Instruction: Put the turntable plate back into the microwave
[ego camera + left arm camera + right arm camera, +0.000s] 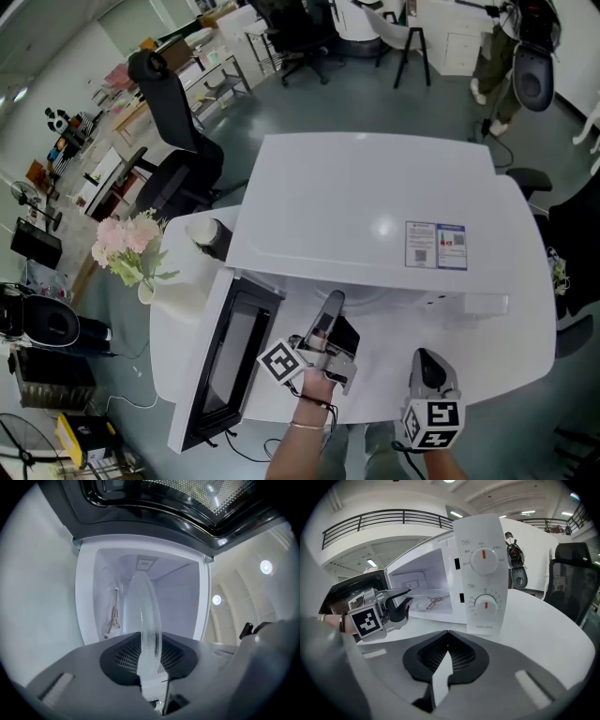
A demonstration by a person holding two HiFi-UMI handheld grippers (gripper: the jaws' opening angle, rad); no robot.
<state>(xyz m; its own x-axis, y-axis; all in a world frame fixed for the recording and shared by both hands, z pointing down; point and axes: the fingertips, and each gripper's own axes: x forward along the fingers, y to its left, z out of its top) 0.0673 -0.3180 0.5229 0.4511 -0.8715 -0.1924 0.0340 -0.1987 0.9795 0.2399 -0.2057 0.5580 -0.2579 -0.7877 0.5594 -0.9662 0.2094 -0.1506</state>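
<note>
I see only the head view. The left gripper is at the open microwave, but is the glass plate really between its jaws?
Observer: Yes. The left gripper has its jaws clamped on the rim of the turntable plate, which points into the cavity.
Operator: Is the roller ring inside?
Observer: Yes, the roller ring lies on the cavity floor.
Operator: And the right gripper?
Observer: The right gripper has its jaws together, empty, facing the control panel.

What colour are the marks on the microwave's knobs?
Orange-red, on white knobs; clearest in the right gripper view.
</note>
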